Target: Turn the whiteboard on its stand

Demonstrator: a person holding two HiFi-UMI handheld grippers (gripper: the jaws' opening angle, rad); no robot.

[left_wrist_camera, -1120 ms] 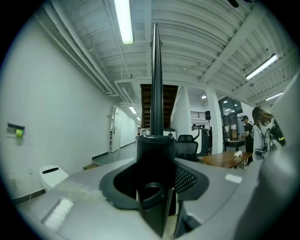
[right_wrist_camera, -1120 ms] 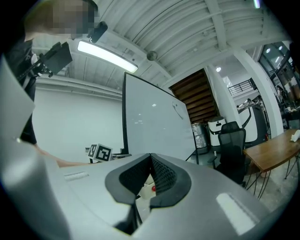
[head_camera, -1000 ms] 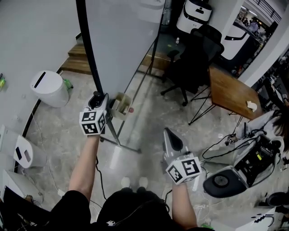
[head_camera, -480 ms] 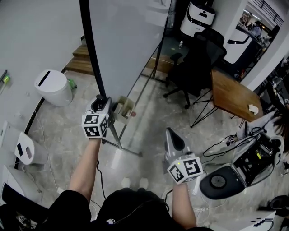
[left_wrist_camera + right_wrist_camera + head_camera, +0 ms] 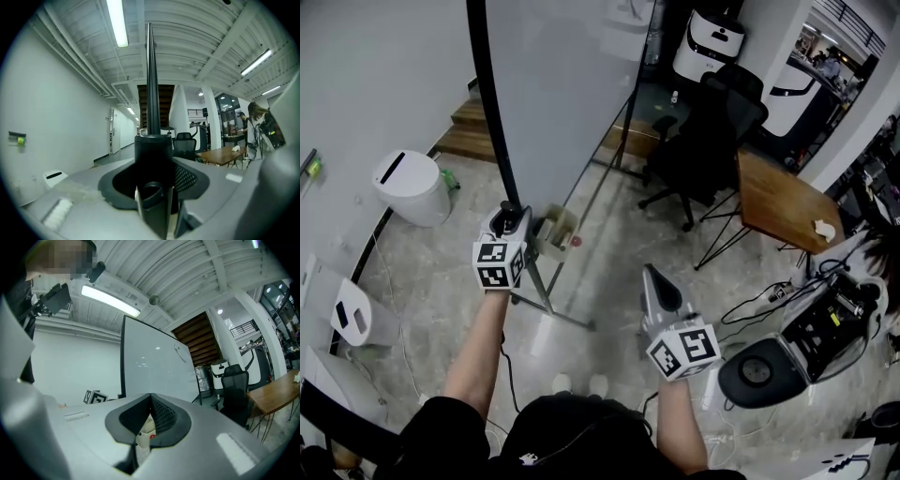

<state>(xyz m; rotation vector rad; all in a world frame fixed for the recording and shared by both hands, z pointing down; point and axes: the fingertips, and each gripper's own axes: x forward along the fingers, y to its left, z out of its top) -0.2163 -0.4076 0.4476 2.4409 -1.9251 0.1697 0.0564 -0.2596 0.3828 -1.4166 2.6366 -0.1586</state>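
Note:
The whiteboard (image 5: 562, 94) stands on its wheeled stand, seen almost edge-on, with a black frame (image 5: 487, 112) down its near side. My left gripper (image 5: 508, 217) is at that frame's lower end. In the left gripper view the black frame (image 5: 151, 93) fills the gap of the left gripper (image 5: 153, 140); its jaws are opening while the pads still touch the bar. My right gripper (image 5: 652, 274) hangs lower right, apart from the board, shut with nothing in it. The right gripper view shows the whiteboard (image 5: 154, 366) beyond the right gripper (image 5: 151, 397).
A pen tray (image 5: 555, 232) hangs at the board's bottom edge, above the stand's leg (image 5: 548, 305). A white bin (image 5: 410, 185) stands left. A black office chair (image 5: 703, 131) and a wooden table (image 5: 778, 197) stand right, with a machine and cables (image 5: 759, 370) on the floor.
The left gripper has stayed at the frame's lower end; the view has shifted slightly. The right gripper has hardly moved.

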